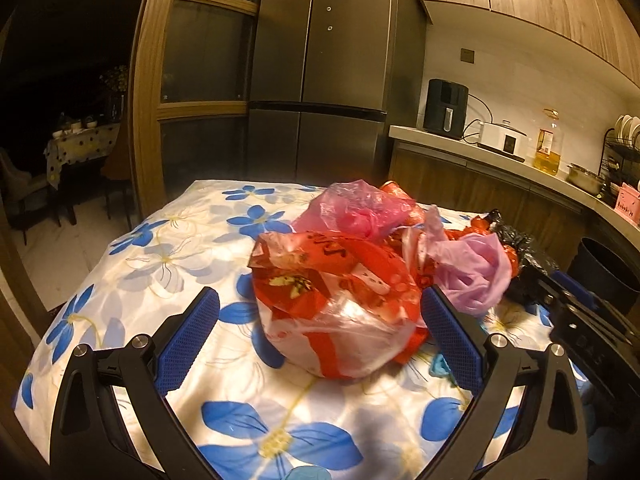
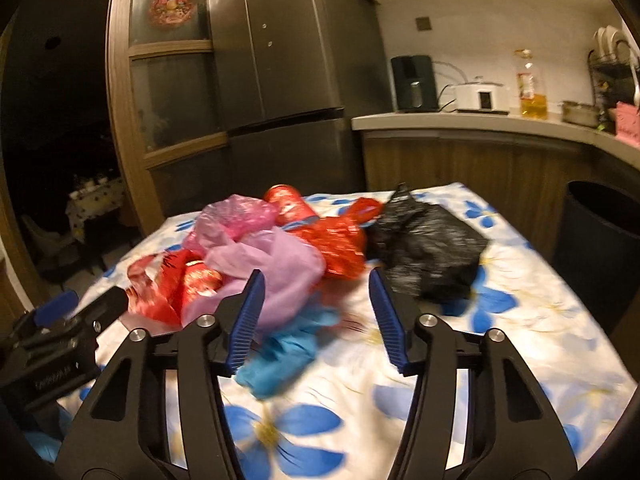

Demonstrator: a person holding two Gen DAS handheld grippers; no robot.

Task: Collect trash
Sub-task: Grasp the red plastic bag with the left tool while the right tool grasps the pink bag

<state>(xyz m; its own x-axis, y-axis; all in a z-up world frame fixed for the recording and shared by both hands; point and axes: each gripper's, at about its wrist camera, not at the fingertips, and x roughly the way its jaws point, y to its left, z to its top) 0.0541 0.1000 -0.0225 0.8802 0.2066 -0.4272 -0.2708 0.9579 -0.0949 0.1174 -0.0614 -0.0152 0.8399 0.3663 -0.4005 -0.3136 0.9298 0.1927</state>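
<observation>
A heap of crumpled plastic bags is seen on a table covered by a white cloth [image 1: 132,280] printed with blue flowers. The left gripper [image 1: 320,316] is held wide open, and the red-and-white bag [image 1: 336,304] lies straight ahead of it, bulging between the two blue ribbed pads without being pressed by either. That bag is rounded and stuffed, its film glossy and wrinkled; its longer side runs across the opening, so a squeeze from both sides would be needed.

The right gripper [image 2: 316,316] is about half open and nothing is held in it. Just ahead and slightly right of it lies the black bag [image 2: 428,248], matt, creased and lumpy, with a twisted neck pointing away. A thin lilac bag [image 2: 276,268] touches its left pad, and something blue and soft [image 2: 280,356], possibly a glove, though the blur makes this uncertain, lies below the jaws.

A dark bin [image 2: 600,232] stands off the table's right side, nearer the right hand.
</observation>
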